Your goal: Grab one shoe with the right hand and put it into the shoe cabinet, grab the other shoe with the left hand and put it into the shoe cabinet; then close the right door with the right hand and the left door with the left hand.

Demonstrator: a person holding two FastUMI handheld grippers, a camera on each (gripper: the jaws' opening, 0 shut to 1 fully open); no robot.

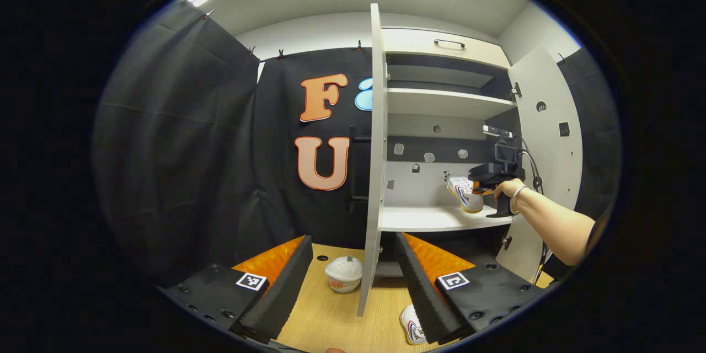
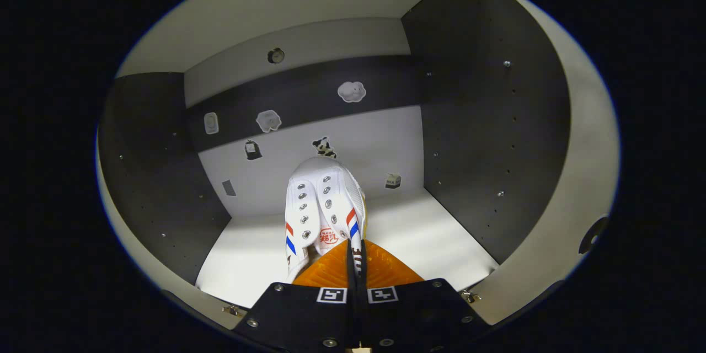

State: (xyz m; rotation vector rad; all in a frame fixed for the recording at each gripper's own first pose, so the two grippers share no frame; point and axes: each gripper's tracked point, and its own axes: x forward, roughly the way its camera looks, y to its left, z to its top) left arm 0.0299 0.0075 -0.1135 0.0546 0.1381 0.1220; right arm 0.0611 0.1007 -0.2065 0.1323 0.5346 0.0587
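The right claw (image 2: 356,265) is clamped on the heel side wall of a white shoe (image 2: 322,215), its fingers pressed together on the thin edge. The shoe's long axis runs straight ahead of the claw, toe toward the cabinet's back wall (image 2: 331,143), heel at the fingertips. It sits just over the white shelf (image 2: 430,242); I cannot tell whether the sole touches it. In the left gripper view the same shoe (image 1: 463,193) is at the right end of the shelf (image 1: 430,218), beside the right door (image 1: 546,138), which stands open, with a hand (image 1: 504,190) on the gripper's handle.

The left claw (image 1: 353,287) is held wide apart and grips nothing. The edge of the open left door (image 1: 375,160) stands between its fingers, farther off. The second shoe (image 1: 411,325) lies on the wooden surface (image 1: 331,314) below, just beside the claw's right finger and partly hidden by it. A white cup (image 1: 343,274) stands on the surface left of the door.
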